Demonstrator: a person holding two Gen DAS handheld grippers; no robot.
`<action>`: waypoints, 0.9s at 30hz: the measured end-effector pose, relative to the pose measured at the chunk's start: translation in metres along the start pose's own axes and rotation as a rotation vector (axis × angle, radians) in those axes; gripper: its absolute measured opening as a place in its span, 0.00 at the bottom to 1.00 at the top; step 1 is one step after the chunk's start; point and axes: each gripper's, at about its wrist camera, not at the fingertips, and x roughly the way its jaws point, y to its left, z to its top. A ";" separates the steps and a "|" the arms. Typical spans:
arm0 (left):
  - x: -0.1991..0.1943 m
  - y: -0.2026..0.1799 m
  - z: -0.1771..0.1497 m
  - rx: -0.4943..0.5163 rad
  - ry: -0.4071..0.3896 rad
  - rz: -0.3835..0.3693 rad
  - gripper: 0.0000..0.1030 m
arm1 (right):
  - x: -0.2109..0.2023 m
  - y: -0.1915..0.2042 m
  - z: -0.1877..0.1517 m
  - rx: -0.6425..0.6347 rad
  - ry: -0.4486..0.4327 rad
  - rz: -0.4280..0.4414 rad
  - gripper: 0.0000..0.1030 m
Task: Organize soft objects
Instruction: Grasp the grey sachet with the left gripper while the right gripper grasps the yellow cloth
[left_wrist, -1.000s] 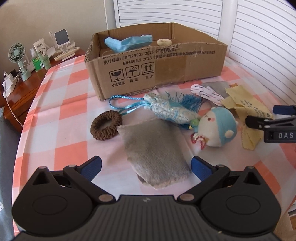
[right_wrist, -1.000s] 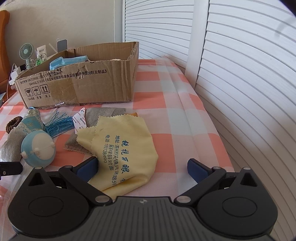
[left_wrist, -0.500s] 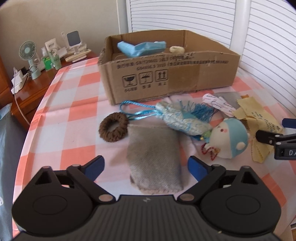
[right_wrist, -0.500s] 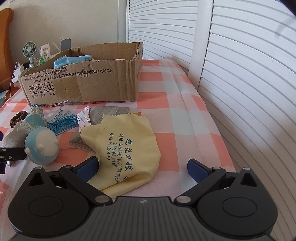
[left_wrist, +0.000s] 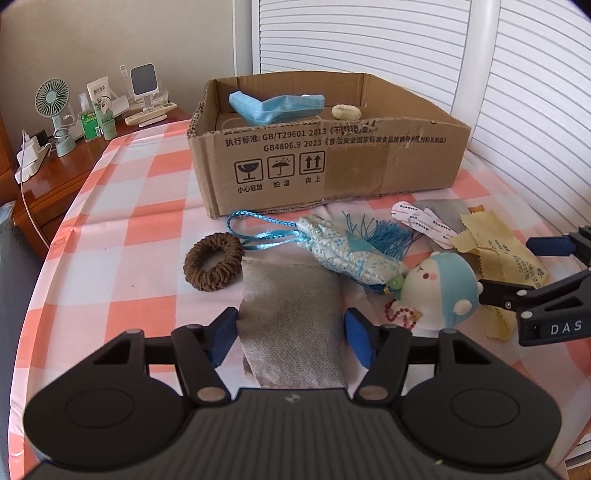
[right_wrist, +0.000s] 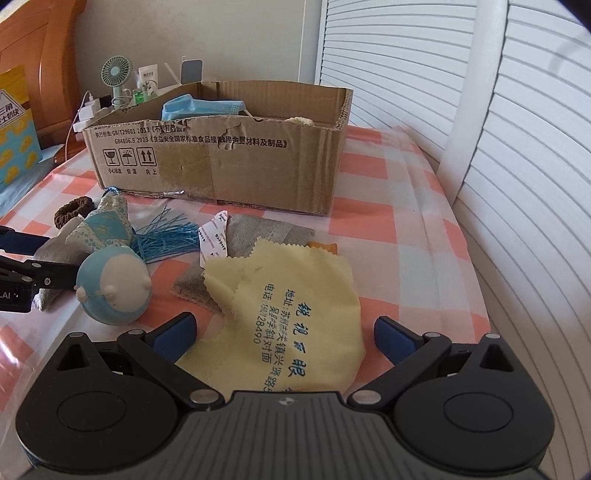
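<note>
Only right cam shows yellow cloth (right_wrist: 291, 314) whole, between right gripper's (right_wrist: 284, 334) wide-apart jaws. Left gripper (left_wrist: 291, 338) jaws closing round grey pouch (left_wrist: 291, 325), not yet touching; bare tablecloth (left_wrist: 122, 258) at 9 o'clock.

Grey felt pouch (left_wrist: 291, 325) flat on checked cloth, blue-capped plush doll (left_wrist: 437, 291) beside, yellow cloth (right_wrist: 291, 317) crumpled

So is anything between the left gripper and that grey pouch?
No. The grey pouch already lies between the left gripper's closing jaws, nothing on its near end; the blue patterned sachet overlaps only its far corner.
</note>
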 end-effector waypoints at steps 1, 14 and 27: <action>0.000 0.000 0.000 0.000 -0.001 -0.001 0.61 | 0.001 0.000 0.001 -0.003 0.000 0.006 1.00; -0.002 0.004 0.000 0.002 -0.010 -0.019 0.50 | -0.022 0.004 -0.003 -0.021 0.007 -0.023 0.43; -0.018 0.010 0.002 0.043 -0.008 -0.032 0.35 | -0.042 0.000 -0.001 0.002 -0.006 -0.013 0.25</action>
